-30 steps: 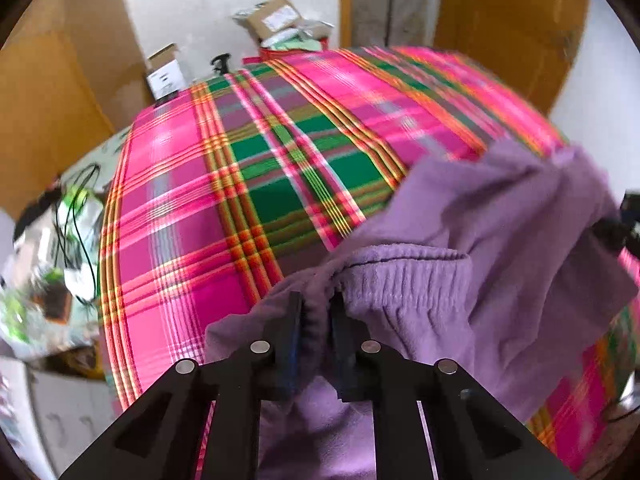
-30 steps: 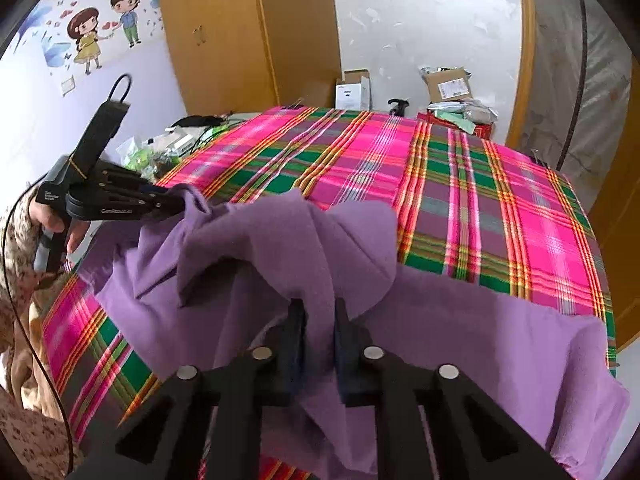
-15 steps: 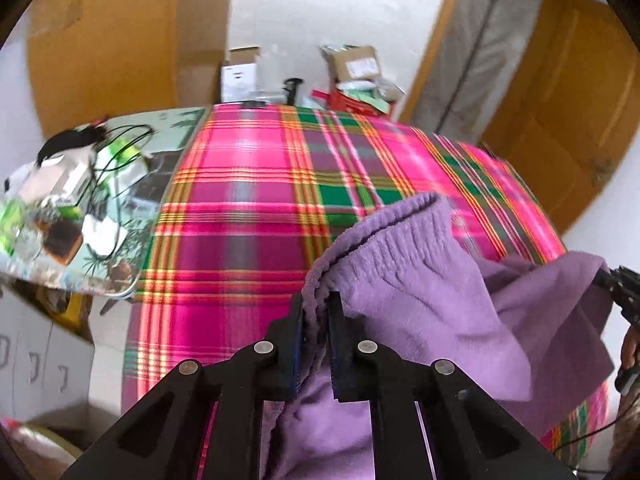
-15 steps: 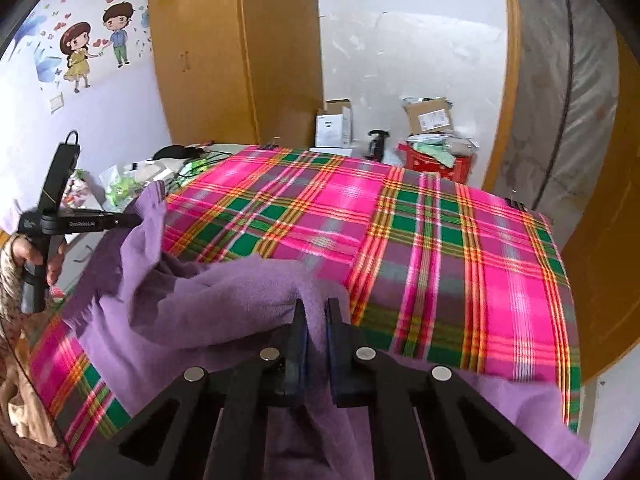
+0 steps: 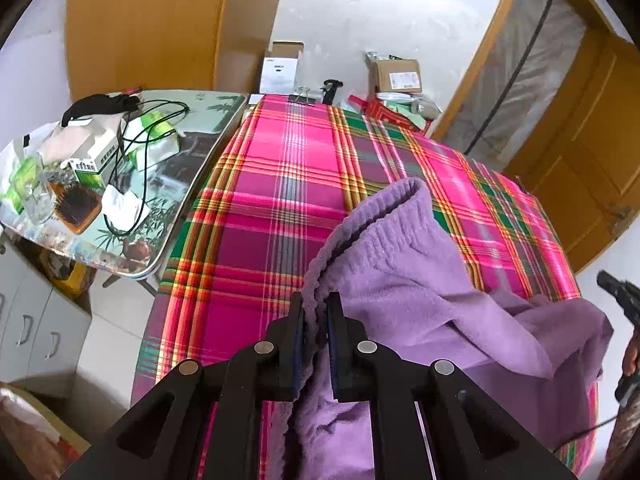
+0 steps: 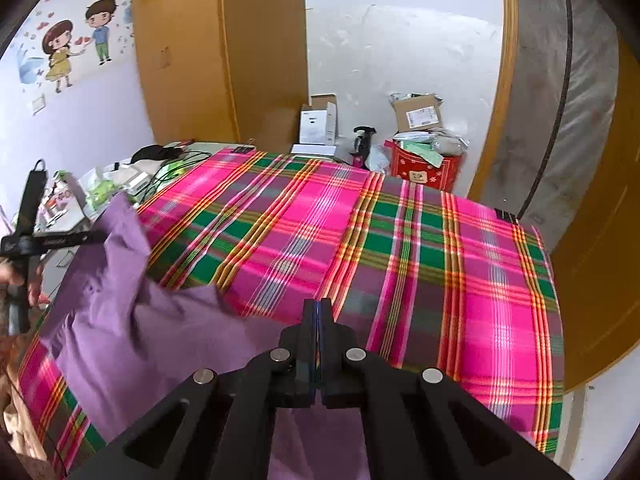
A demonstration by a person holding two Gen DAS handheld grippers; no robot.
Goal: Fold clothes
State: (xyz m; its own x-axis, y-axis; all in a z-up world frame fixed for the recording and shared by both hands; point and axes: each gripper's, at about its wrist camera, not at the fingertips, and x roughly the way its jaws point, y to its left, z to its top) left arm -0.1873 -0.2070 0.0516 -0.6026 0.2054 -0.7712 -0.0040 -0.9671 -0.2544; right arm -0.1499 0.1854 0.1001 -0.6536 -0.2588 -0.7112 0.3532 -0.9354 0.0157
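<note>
A purple fleece garment (image 5: 420, 280) with an elastic waistband hangs over the plaid-covered table (image 5: 280, 200). My left gripper (image 5: 316, 308) is shut on the waistband edge and holds it up. In the right wrist view the garment (image 6: 132, 320) stretches from the left gripper's hand-held unit (image 6: 48, 240) at far left toward my right gripper (image 6: 318, 308). My right gripper's jaws are pressed together; the purple cloth runs under and below them, and the pinch itself is hidden. The right gripper also shows at the right edge of the left wrist view (image 5: 620, 292).
A glass side table (image 5: 120, 184) with boxes, cables and a brush stands left of the plaid table. Cardboard boxes (image 5: 394, 76) and a red bin (image 6: 424, 164) sit beyond the far edge. Wooden wardrobe (image 6: 220, 52) and door frames stand behind. White drawers (image 5: 36, 332) are lower left.
Both grippers have pulled apart and back, stretching the garment. The cloth that bunched in front of the right gripper has dropped below it. The left view has swung left toward the side table.
</note>
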